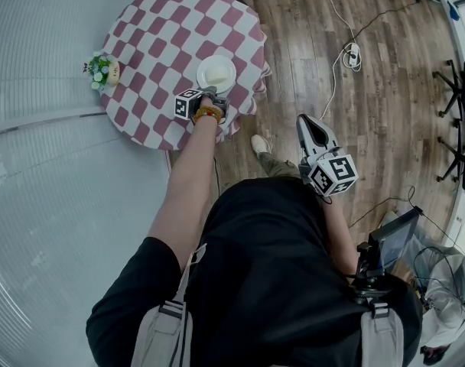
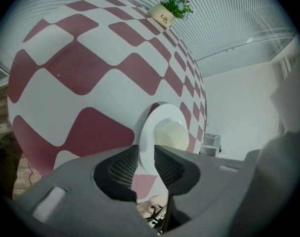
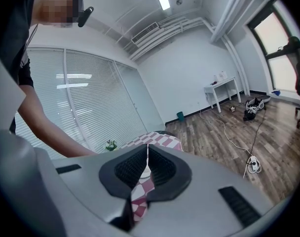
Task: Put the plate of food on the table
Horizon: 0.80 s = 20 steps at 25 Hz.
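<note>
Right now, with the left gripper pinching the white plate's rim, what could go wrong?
1. The left gripper grips the white round plate only at its rim, so it may tip and spill the pale food.
2. The plate is near the edge of the red-and-white checked round table; withdrawing carelessly might drag it off.

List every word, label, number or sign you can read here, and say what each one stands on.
"Life" (last letter faint): on the small cream flower pot standing on the red-and-white checked tablecloth. The smaller print under it is too small to read.
Two black-and-white marker cubes: square patterns only, no letters or numbers.
Round white plate: no print visible.
</note>
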Motion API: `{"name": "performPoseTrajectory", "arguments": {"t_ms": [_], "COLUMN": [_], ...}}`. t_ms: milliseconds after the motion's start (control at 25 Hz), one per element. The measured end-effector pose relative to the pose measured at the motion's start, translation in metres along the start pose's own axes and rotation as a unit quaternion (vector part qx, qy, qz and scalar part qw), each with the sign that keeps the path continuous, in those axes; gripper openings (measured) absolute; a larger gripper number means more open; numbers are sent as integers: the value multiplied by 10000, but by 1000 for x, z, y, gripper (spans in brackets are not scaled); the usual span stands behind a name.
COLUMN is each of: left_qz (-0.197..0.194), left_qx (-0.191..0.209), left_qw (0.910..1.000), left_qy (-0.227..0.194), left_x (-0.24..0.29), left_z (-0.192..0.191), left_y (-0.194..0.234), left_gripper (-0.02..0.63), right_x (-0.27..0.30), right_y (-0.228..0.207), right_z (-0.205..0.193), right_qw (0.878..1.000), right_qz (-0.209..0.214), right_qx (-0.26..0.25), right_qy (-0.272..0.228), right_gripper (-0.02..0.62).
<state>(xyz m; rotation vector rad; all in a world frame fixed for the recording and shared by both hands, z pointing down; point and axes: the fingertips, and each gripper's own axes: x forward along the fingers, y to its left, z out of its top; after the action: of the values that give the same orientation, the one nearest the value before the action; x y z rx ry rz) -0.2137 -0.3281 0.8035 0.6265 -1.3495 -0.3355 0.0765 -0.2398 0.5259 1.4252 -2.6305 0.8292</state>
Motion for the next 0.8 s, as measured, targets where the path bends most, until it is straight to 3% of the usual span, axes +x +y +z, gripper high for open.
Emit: {"name": "performPoseTrajectory", "arguments": {"t_ms": [520,800], "left_qz": [-153,-188], "left_qx": [-419,-720], "left_qw": [9990,9972], "left_qy": [-46,-35], "left_x": [-28,-53], "left_z": [-14,-20], "left_y": [9,28], "left_gripper": [89,89], "right_x": [3,14], "right_y": [12,31], "right_z": [1,-7], "right_qw": [9995,9974], "right_qz": [319,701], "right_qx": [-39,-60], "right_qy": [31,164], "right_gripper": [14,14]}}
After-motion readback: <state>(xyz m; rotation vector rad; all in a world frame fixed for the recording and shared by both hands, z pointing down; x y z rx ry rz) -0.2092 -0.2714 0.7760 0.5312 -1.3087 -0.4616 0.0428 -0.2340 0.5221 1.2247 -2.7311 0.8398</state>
